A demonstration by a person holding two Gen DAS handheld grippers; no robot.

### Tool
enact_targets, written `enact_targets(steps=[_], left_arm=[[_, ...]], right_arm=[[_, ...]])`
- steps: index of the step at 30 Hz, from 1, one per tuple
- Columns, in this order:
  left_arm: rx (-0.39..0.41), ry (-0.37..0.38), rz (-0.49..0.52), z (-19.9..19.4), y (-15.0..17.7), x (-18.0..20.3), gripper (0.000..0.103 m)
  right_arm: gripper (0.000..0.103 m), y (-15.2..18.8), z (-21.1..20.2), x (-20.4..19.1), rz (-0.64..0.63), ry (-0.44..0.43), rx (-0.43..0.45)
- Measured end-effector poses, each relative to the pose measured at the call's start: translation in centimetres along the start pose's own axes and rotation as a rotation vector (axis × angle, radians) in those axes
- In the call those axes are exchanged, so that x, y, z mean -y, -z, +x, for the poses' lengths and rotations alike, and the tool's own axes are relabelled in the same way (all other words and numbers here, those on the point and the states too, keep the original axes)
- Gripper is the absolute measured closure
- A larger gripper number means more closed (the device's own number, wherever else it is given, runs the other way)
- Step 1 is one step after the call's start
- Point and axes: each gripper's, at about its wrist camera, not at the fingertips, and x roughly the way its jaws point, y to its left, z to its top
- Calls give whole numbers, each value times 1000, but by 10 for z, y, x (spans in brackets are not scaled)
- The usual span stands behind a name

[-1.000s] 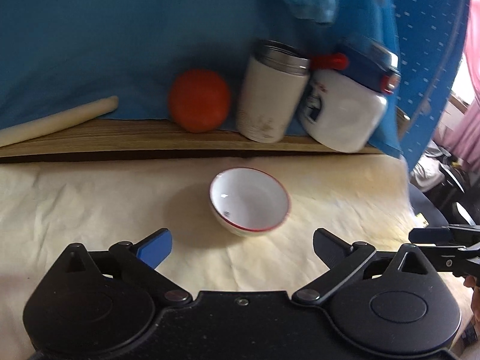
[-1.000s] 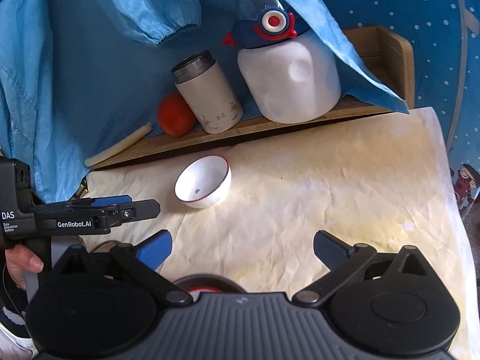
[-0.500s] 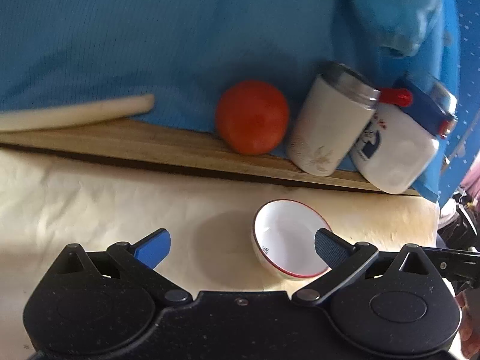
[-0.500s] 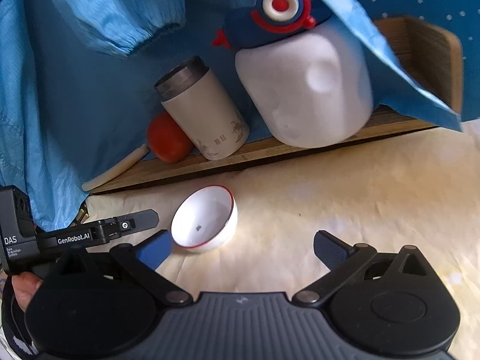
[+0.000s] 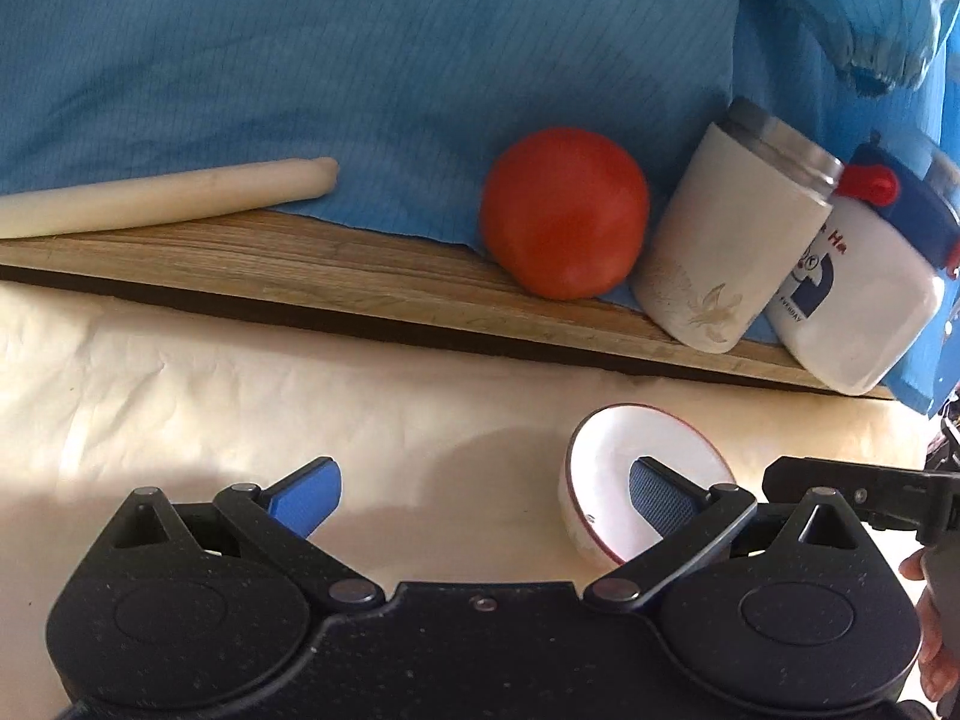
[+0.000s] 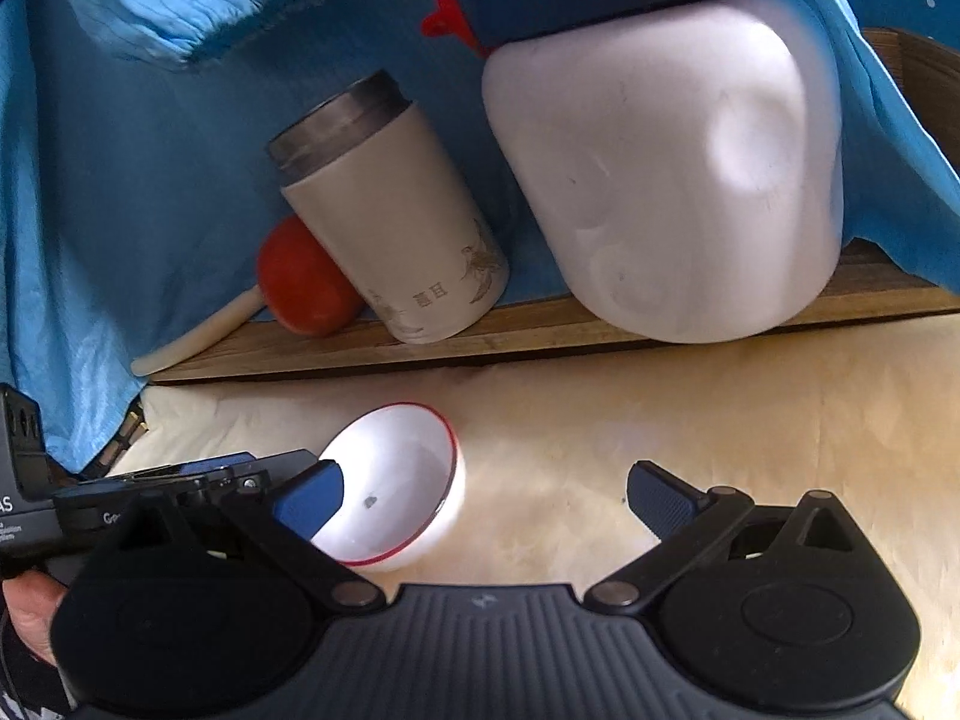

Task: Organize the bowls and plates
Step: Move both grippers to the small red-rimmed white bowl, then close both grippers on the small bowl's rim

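A small white bowl with a red rim [image 5: 624,456] sits on the cream tablecloth [image 5: 240,408]. My left gripper [image 5: 480,486] is open; its right finger pad [image 5: 660,495] lies in front of the bowl's opening, its left pad [image 5: 306,492] well clear. In the right wrist view the same bowl [image 6: 402,480] is at lower left. My right gripper [image 6: 483,495] is open, its left pad [image 6: 309,504] overlapping the bowl's near rim. The left gripper's body shows at far left [image 6: 150,492].
On a wooden board [image 5: 300,264] at the back stand a red tomato [image 5: 564,210], a white tumbler [image 5: 732,246] and a large white jug with a blue lid [image 5: 864,300]. A cream stick [image 5: 168,195] lies at left. Blue cloth [image 5: 360,48] hangs behind.
Both grippers moved forward toward the bowl. The left view swung left, so the bowl shifted to its right finger. In the right view the bowl now sits at the left finger.
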Motion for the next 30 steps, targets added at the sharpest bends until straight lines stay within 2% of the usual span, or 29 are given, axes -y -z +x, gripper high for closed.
enact_targets(steps=[7, 23, 24, 30], left_arm=[[-2, 11, 37, 4, 4, 4, 1], [-40, 18, 39, 8, 2, 3, 2], [-41, 20, 43, 9, 1, 4, 3], [-53, 51, 58, 14, 2, 8, 12]], right_arm=[[0, 1, 1, 0, -18, 3, -10], [1, 4, 11, 4, 32, 5, -35], [2, 4, 11, 3, -16, -11, 89], [17, 5, 11, 6, -4, -20, 84]])
